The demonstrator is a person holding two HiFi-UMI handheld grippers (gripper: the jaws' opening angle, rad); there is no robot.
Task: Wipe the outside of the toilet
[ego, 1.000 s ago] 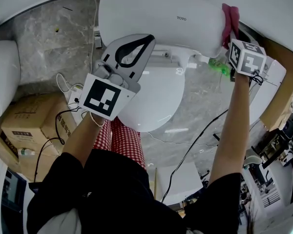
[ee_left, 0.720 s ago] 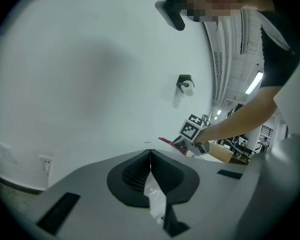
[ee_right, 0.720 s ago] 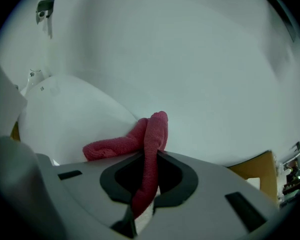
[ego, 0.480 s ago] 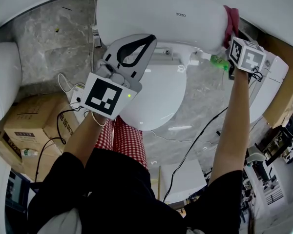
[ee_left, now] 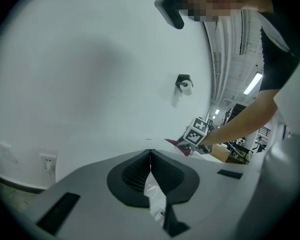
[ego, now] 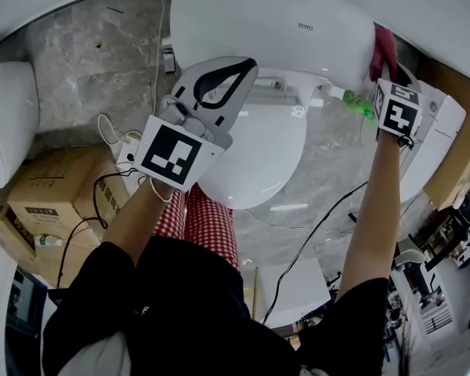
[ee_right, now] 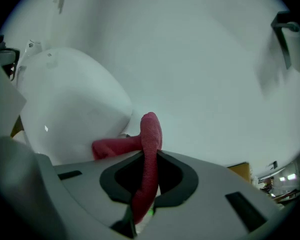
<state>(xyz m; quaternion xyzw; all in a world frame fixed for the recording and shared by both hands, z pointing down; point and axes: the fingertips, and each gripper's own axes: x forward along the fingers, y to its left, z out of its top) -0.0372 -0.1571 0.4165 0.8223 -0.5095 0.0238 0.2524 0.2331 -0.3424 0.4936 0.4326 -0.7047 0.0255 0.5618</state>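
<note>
A white toilet [ego: 282,30] with its lid raised fills the top of the head view, the seat cover [ego: 258,155] below it. A pink cloth [ego: 384,47] is pressed against the right side of the raised lid, and my right gripper [ego: 380,70] is shut on it. In the right gripper view the pink cloth [ee_right: 149,154] runs up between the jaws and folds against the toilet [ee_right: 75,104]. My left gripper [ego: 233,73] hovers over the seat's left side, shut and holding nothing. In the left gripper view its jaws meet at the left gripper [ee_left: 150,156], with the pink cloth [ee_left: 176,144] beyond.
Cardboard boxes [ego: 39,202] and cables [ego: 102,182] lie on the marble floor at left, beside another white fixture [ego: 4,124]. A white fixture [ego: 431,159] and a wooden board [ego: 462,147] stand close at right. A wall socket [ee_left: 48,159] and paper holder [ee_left: 184,82] are on the wall.
My right gripper has slid the pink cloth a short way along the right edge of the raised lid. The left gripper has stayed over the seat.
</note>
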